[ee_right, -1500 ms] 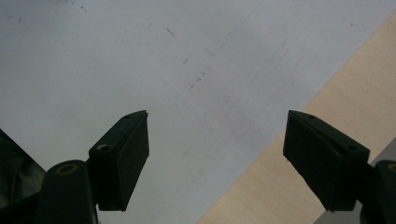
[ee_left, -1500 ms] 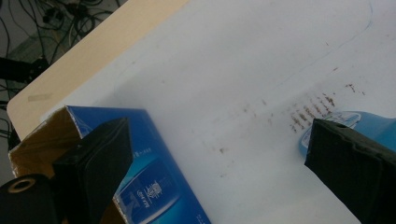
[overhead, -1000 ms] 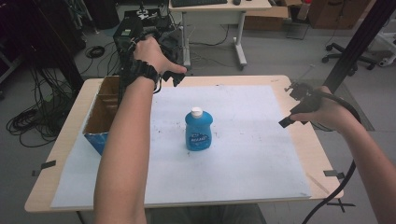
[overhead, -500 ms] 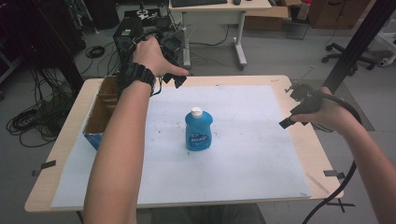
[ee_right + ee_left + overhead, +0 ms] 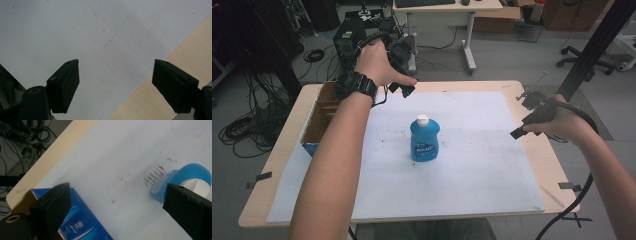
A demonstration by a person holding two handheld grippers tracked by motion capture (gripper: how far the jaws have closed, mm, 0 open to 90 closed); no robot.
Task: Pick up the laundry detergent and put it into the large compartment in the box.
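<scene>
Cardboard box (image 5: 319,117) sits at the desk's (image 5: 272,200) left edge; left hand-held gripper (image 5: 404,87), wide open and empty, hovers above. Blue bottle (image 5: 424,140) stands mid-desk and may topple if clipped. Right hand-held gripper (image 5: 524,125) is open, empty.

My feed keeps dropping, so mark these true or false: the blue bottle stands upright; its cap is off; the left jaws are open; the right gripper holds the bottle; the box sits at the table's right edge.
1. The blue bottle stands upright on the white sheet. True.
2. Its cap is off. False: the white cap is on.
3. The left gripper has its jaws open. True: the left gripper view shows them wide apart.
4. The right gripper holds the bottle. False: its jaws are open and empty, near the table's right edge.
5. The cardboard box sits at the table's right edge. False: it is at the left edge.
</scene>
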